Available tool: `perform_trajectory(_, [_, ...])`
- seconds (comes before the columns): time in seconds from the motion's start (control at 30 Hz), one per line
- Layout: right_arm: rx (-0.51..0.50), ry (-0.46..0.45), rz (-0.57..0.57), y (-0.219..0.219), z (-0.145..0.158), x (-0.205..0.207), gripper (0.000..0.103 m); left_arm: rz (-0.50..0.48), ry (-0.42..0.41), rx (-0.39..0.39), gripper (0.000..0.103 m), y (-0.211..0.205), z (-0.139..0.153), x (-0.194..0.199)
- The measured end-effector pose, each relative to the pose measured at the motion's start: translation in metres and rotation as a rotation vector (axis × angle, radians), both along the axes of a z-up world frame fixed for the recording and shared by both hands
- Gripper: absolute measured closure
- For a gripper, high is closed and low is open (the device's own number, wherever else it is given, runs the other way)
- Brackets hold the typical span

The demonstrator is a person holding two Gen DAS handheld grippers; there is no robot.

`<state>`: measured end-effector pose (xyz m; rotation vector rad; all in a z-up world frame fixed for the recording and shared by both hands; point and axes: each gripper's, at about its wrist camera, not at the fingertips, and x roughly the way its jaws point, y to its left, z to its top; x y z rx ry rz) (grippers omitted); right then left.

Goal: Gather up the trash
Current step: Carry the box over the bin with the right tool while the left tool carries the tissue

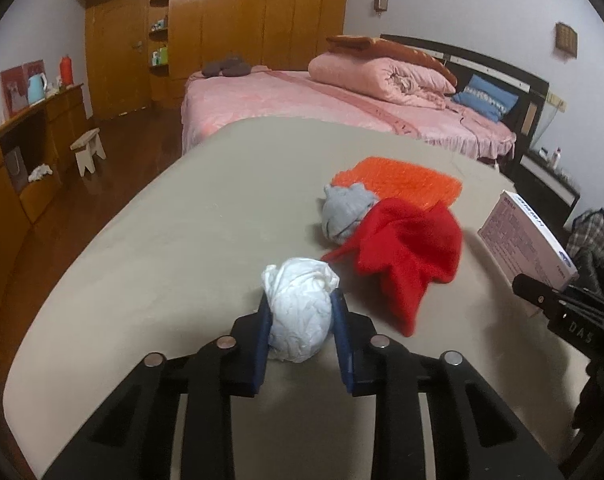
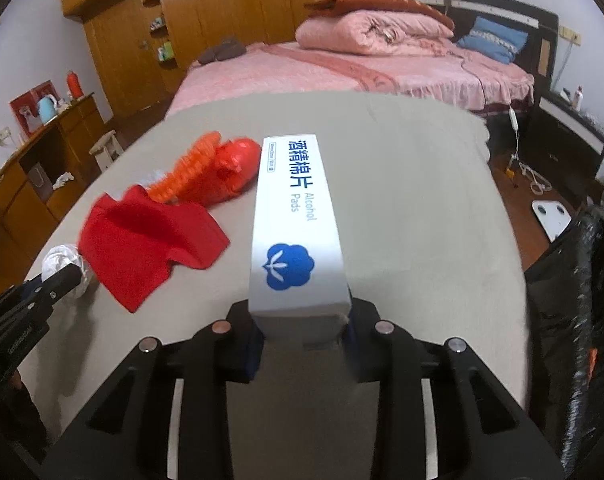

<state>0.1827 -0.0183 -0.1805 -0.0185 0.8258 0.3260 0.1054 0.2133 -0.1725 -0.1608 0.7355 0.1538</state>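
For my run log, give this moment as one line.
left tool: shut on tissue wad | right tool: shut on alcohol pads box

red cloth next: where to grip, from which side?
Grip the red cloth at its long corner pointing toward the camera, coming from the near side, angled down. That corner lies free on the grey table cover; the far edge abuts the grey cloth ball and orange mesh.

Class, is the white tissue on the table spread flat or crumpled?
Crumpled: the white tissue is a wrinkled ball between the left hand-held gripper's blue pads.
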Motion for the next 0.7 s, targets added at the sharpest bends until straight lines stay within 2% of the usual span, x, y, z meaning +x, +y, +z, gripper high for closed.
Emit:
perform_trajectory(0.43, [0.034, -0.068, -0.037, -0.041, 0.049, -0.022, 0.073, -0.097, -0.134, 0.022, 0.075, -0.055, 0.064, -0.004])
perform_trajectory(0.7, [0.049, -0.115, -0.106, -0.096, 0.076, -0.045, 0.073, -0.203, -0.18, 0.013, 0.075, -0.109, 0.087, -0.004])
